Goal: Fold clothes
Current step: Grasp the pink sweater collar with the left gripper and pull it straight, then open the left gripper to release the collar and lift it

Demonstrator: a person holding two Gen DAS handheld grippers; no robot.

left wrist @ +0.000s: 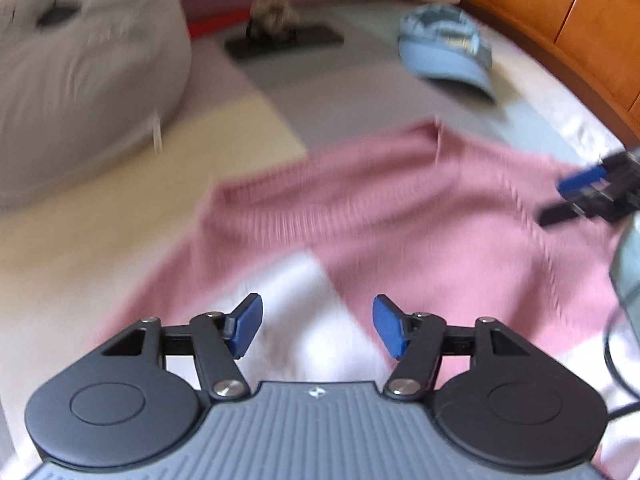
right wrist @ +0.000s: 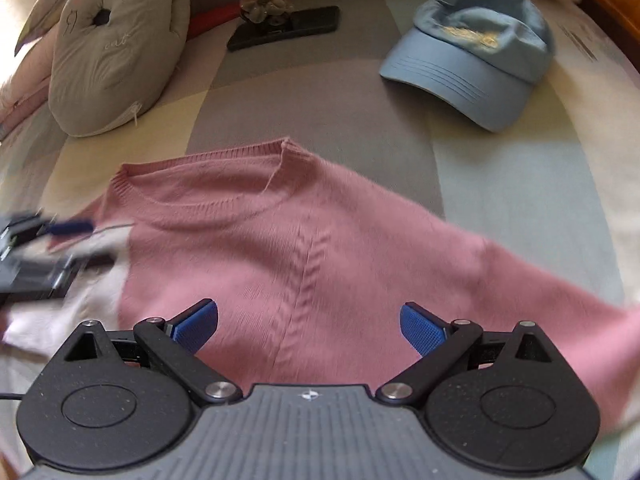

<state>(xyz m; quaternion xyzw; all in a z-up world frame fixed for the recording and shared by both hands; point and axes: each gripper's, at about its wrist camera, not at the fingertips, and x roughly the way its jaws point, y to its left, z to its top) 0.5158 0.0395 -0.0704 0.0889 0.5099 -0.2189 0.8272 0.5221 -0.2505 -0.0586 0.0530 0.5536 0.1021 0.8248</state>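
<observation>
Both hand-held grippers, left (left wrist: 318,326) and right (right wrist: 308,326), hang with jaws apart and empty over the pink sweater (right wrist: 304,248), spread on the bed (right wrist: 320,92) with its neckline at 12 o'clock; grasp matching edges so the fold lands square.

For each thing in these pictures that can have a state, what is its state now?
Pink sweater: lying spread on the bed, neckline away from the cameras, not held.
Left claw: open, nothing between the pads.
Right claw: open, empty.
Blue cap: resting upright, brim towards the sweater.
Phone: lying flat.
</observation>
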